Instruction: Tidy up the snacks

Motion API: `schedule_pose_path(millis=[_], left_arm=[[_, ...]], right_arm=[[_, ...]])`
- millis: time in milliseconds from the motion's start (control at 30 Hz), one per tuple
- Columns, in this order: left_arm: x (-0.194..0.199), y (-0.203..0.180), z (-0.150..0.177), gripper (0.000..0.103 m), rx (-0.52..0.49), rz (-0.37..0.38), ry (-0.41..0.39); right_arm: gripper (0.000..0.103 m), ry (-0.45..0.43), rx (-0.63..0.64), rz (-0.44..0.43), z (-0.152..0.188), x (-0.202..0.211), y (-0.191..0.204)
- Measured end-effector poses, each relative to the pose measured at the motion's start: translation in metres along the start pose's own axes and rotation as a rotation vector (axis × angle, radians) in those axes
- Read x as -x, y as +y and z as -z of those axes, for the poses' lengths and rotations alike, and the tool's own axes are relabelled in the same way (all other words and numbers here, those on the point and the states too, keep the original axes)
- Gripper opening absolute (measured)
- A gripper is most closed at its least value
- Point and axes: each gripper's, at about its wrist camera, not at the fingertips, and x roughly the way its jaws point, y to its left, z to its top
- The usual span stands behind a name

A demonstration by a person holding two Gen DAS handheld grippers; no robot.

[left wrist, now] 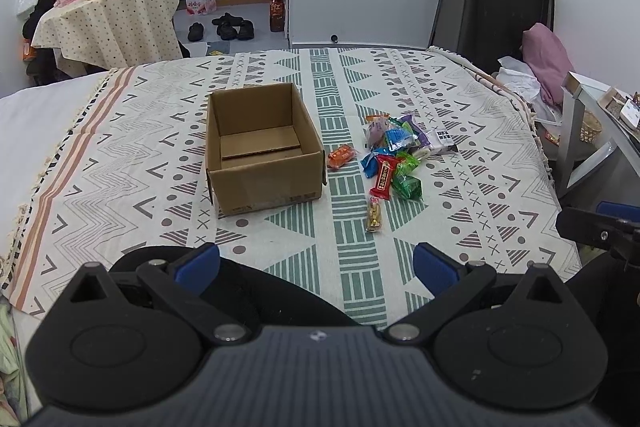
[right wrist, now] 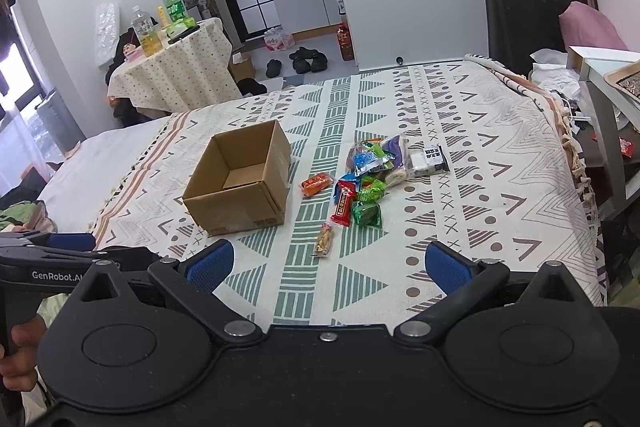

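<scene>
Cardboard box point(left wrist: 262, 151) empty, open-topped, mid-bedspread point(left wrist: 460, 235), toward its left edge. Snack pile point(left wrist: 400, 151) just right of box; orange packet point(left wrist: 341, 156) nearest box wall, red bar point(left wrist: 383, 177) and small nut packet point(left wrist: 374, 214) toward near edge. Left gripper point(left wrist: 316, 267) spread wide, empty, over near edge. Right gripper point(right wrist: 329, 265) likewise wide, empty. Judgement: start with loose outliers; descend straight over nut packet, pinch across its narrow width, lift clear of cloth, release low inside box.
</scene>
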Motion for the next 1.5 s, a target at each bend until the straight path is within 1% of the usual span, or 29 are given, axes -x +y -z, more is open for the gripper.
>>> schedule_pose_path(millis=[400,767,967,1233,1500], left_arm=[[0.006,-0.001,0.001,0.103,0.002,0.003,-0.004],[0.007,-0.003,0.000,0.103,0.011,-0.001,-0.003],[0.007,-0.003,-0.008,0.103,0.026,0.009,0.006],[0.000,0.000,-0.014,0.102,0.015,0.013,0.010],[-0.011,-0.001,-0.019,0.103,0.015,0.018,0.030]], right_arm=[[0.103,0.001,0.026,0.002,0.002,0.003,0.009],[0.103,0.011,0.028,0.002,0.003,0.003,0.008],[0.103,0.029,0.043,0.008,-0.007,0.002,0.012],[0.103,0.047,0.051,0.019,-0.017,-0.001,0.012],[0.103,0.074,0.041,0.022,-0.024,-0.009,0.013]])
